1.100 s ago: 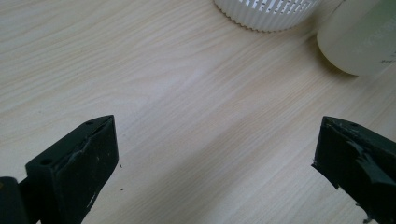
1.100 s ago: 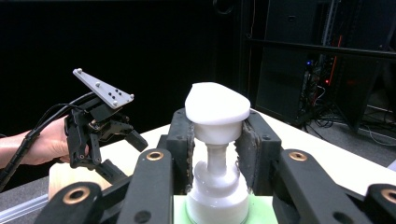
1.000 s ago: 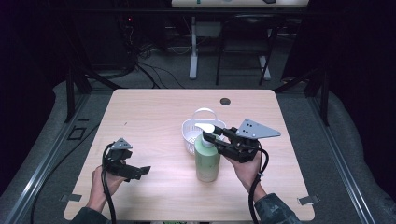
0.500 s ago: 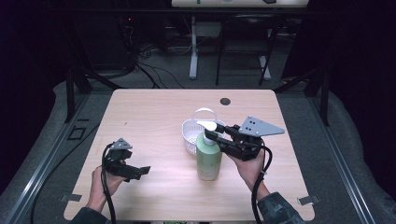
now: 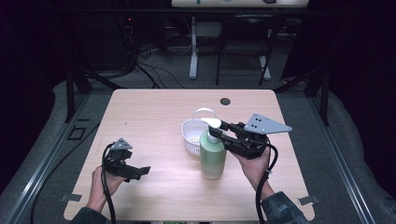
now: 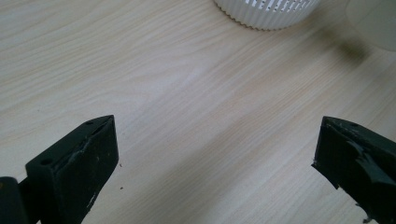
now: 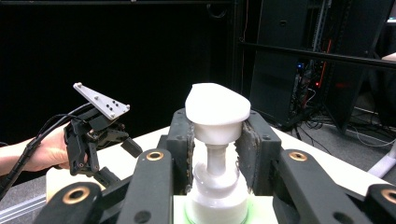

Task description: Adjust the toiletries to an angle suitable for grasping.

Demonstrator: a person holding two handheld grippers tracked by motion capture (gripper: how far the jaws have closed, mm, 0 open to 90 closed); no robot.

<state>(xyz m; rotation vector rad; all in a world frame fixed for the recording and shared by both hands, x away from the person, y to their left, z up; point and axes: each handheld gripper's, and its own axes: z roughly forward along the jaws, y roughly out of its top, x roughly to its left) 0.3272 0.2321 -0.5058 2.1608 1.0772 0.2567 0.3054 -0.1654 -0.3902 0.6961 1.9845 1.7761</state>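
pale wood table carries everything. at the left, the left gripper lies low over the near edge in the person's hand, its black jaws spread wide with nothing between them, aimed across bare wood toward the white basket. the basket sits near the table's middle, handle raised. just beside it on the near right, the green pump bottle stands upright on the table, long axis vertical, its white pump head pointing left toward the basket. the right gripper is clamped around the bottle's pump neck, one jaw on each side under the head. no label or writing can be read on the bottle.
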